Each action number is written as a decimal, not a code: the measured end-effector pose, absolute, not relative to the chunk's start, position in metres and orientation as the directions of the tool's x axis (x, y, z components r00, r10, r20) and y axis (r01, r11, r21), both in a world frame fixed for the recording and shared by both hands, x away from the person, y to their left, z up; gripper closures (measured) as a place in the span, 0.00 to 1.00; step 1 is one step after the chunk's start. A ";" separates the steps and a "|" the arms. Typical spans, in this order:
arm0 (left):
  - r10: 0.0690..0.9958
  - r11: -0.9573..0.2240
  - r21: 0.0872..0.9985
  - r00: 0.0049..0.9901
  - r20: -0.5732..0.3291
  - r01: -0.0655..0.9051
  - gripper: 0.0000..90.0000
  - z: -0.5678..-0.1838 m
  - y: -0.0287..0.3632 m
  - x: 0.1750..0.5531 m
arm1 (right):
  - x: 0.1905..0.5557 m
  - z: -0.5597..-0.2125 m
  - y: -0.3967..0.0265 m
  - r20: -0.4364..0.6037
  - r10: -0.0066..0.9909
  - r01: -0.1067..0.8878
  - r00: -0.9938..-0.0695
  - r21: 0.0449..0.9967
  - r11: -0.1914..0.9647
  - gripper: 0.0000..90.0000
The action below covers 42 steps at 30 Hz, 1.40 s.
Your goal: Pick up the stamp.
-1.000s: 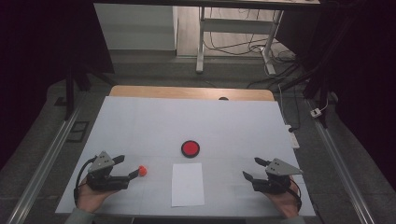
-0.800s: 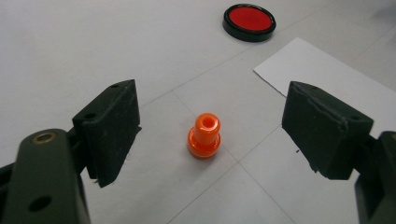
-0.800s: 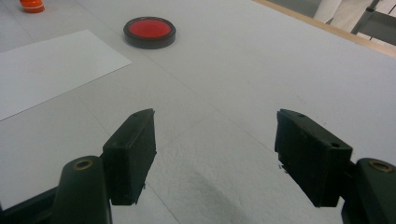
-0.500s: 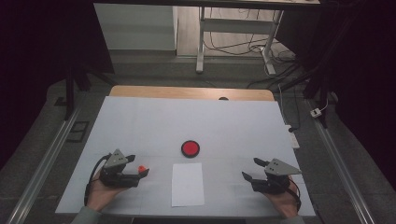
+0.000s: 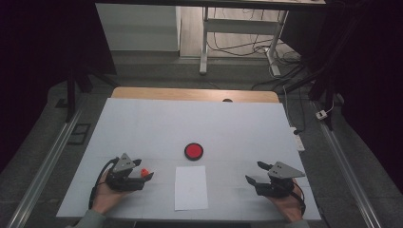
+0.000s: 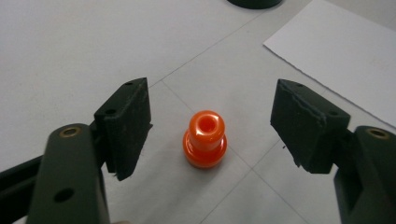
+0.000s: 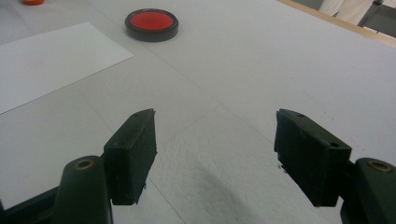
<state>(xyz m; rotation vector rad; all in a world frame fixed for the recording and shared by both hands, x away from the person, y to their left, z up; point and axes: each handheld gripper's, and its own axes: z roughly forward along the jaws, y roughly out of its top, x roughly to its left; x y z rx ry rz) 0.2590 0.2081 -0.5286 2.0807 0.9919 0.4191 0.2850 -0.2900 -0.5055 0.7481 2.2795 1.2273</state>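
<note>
A small orange peg [image 6: 204, 138] stands upright on the white table, seen from above as an orange dot [image 5: 144, 171]. My left gripper [image 5: 144, 173] sits low around it; in the left gripper view the left gripper [image 6: 211, 126] has a jaw on each side of the peg with gaps on both sides. Its jaws have just been closing and the pads do not touch the peg. My right gripper [image 5: 254, 172] rests at the front right of the table, and in the right gripper view the right gripper [image 7: 215, 149] is open on bare table.
A red disc in a black rim [image 5: 193, 151] lies mid-table, also the disc [image 7: 151, 23] ahead of the right gripper. A white paper sheet [image 5: 191, 187] lies between the hands. The table's wooden far edge [image 5: 190, 94] runs across the back.
My left gripper slid right toward the peg and sank, so the peg now stands between its jaws, which have narrowed. The right gripper has stayed put.
</note>
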 end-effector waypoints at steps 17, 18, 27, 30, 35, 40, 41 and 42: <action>0.754 -0.408 0.753 0.656 -0.040 0.515 0.54 -0.536 0.211 0.261 | 0.285 -0.507 -0.291 -0.125 0.651 0.260 -0.749 0.848 0.462 0.33; 0.754 -0.408 0.753 0.656 -0.040 0.515 0.55 -0.536 0.211 0.261 | 0.285 -0.507 -0.291 -0.125 0.651 0.260 -0.749 0.847 0.463 0.33; 0.746 -0.415 0.750 0.665 -0.044 0.515 0.64 -0.536 0.213 0.261 | 0.285 -0.508 -0.291 -0.128 0.651 0.261 -0.748 0.846 0.466 0.33; 0.745 -0.416 0.751 0.666 -0.042 0.513 0.67 -0.536 0.213 0.260 | 0.285 -0.508 -0.291 -0.130 0.651 0.259 -0.748 0.846 0.467 0.33; 0.745 -0.418 0.749 0.666 -0.041 0.514 0.74 -0.536 0.213 0.260 | 0.285 -0.508 -0.291 -0.131 0.651 0.260 -0.747 0.844 0.469 0.33; 0.747 -0.410 0.749 0.662 -0.051 0.521 0.79 -0.536 0.214 0.261 | 0.285 -0.508 -0.291 -0.131 0.650 0.259 -0.748 0.845 0.468 0.33; 0.748 -0.409 0.749 0.661 -0.053 0.522 0.80 -0.536 0.214 0.261 | 0.285 -0.508 -0.291 -0.132 0.651 0.260 -0.748 0.844 0.470 0.33; 0.748 -0.409 0.748 0.662 -0.053 0.523 0.80 -0.536 0.215 0.261 | 0.285 -0.508 -0.291 -0.132 0.651 0.260 -0.748 0.844 0.470 0.33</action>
